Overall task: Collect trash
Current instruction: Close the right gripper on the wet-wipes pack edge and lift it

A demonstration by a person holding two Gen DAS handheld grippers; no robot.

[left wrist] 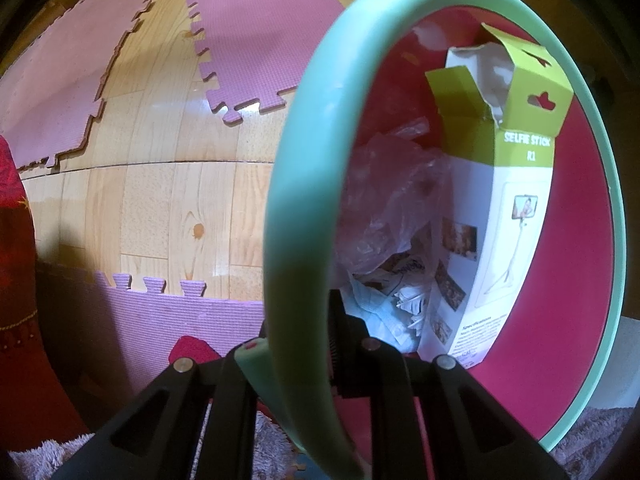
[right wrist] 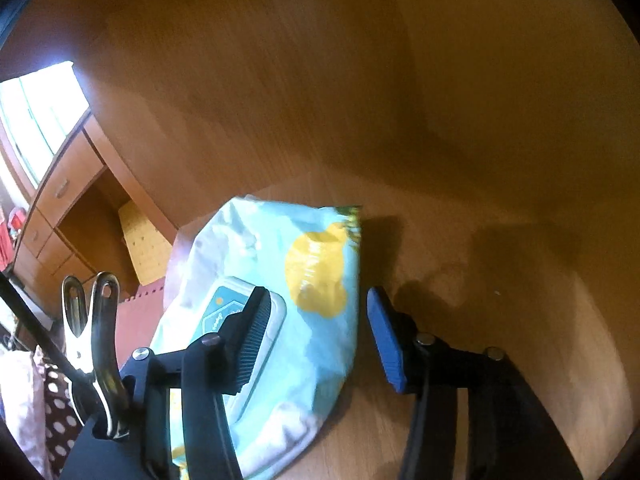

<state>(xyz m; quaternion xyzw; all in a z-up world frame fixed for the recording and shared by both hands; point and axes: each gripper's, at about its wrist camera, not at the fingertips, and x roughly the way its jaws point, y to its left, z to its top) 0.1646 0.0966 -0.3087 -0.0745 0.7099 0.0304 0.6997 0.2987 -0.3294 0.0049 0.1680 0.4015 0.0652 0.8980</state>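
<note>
Left tongs [left wrist: 304,364] pressed together on the mint-green rim [left wrist: 280,216] of the trash bin [left wrist: 568,280], pink inside, seen from straight above. Rim runs between the two black arms, pinched near the bottom of the left wrist view. Inside the bin: torn selfie-stick box [left wrist: 516,184] (green and white, top flap ripped open) standing against the far wall, crumpled clear plastic [left wrist: 392,200] beside it, bits of paper scraps [left wrist: 400,300] at the bottom. Bin hanging over a wood-pattern floor [left wrist: 160,200] w/ pink foam mats [left wrist: 264,32] and a purple one [left wrist: 180,320]; red cloth [left wrist: 16,280] at the left edge; grey fuzzy rug [left wrist: 272,440] at the bottom.

Right tongs [right wrist: 316,336] spread, angled down at the wooden bench [right wrist: 500,280]. Pack of wet wipes [right wrist: 280,280] (pale mint, yellow blob, white flip lid) lying flat on the bench, near its edge. Left finger w/ ribbed pad [right wrist: 252,340] over the pack's lid, blue-padded finger [right wrist: 384,340] apart from the pack's right side; no squeeze visible, pack not lifted. Metal clip [right wrist: 92,336] on the tongs' left side. Wooden drawers [right wrist: 60,200] and a bright window [right wrist: 36,108] in the bkgd at left; dotted cloth [right wrist: 56,412] at bottom left.
</note>
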